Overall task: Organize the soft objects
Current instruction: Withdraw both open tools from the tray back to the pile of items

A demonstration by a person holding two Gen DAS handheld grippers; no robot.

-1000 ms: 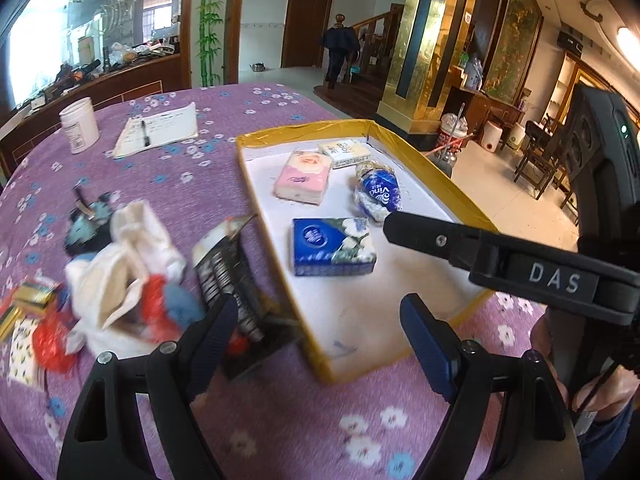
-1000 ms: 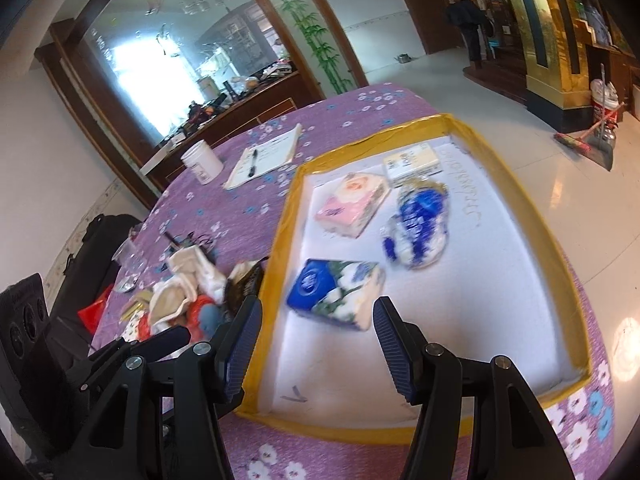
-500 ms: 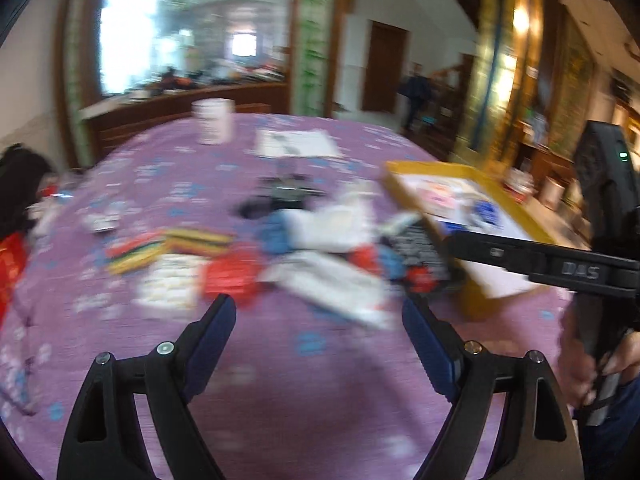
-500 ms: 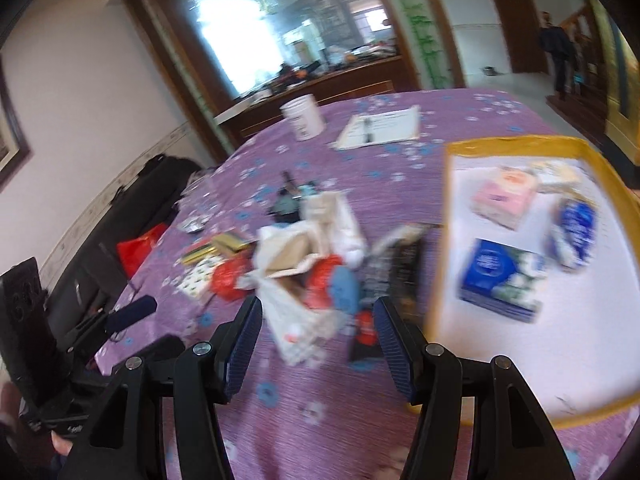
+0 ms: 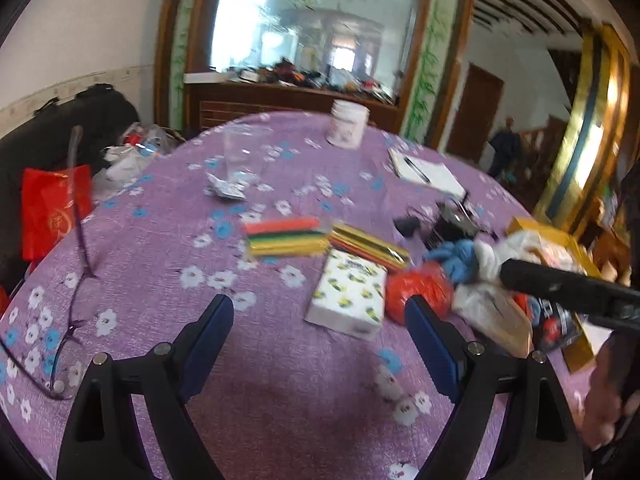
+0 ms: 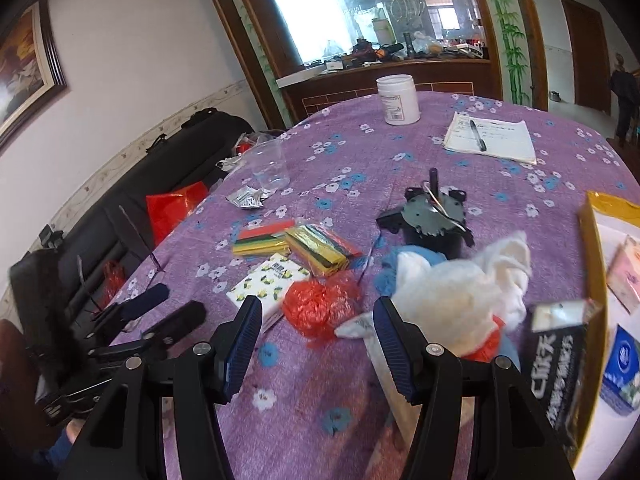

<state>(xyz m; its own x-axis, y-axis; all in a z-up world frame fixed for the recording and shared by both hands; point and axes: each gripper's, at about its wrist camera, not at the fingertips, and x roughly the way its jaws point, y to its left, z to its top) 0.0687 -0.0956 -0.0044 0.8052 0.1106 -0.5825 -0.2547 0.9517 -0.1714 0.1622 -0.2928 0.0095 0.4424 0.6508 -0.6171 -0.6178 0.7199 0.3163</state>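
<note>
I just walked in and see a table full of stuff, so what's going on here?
A person is sorting soft things on a purple flowered table with a handheld gripper in each hand. Both the left gripper and right gripper are open and empty, hovering over the loose pile: a lemon-print tissue pack, a red mesh bundle and a white cloth. Some packs already lie in the yellow-rimmed tray on the right.

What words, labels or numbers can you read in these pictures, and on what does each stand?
None reads clearly.
black packet: large white Chinese characters, blurred.
white jar: label print too small.
notepad: handwriting too small.
lemon-print tissue pack: small heading, blurred.
</note>
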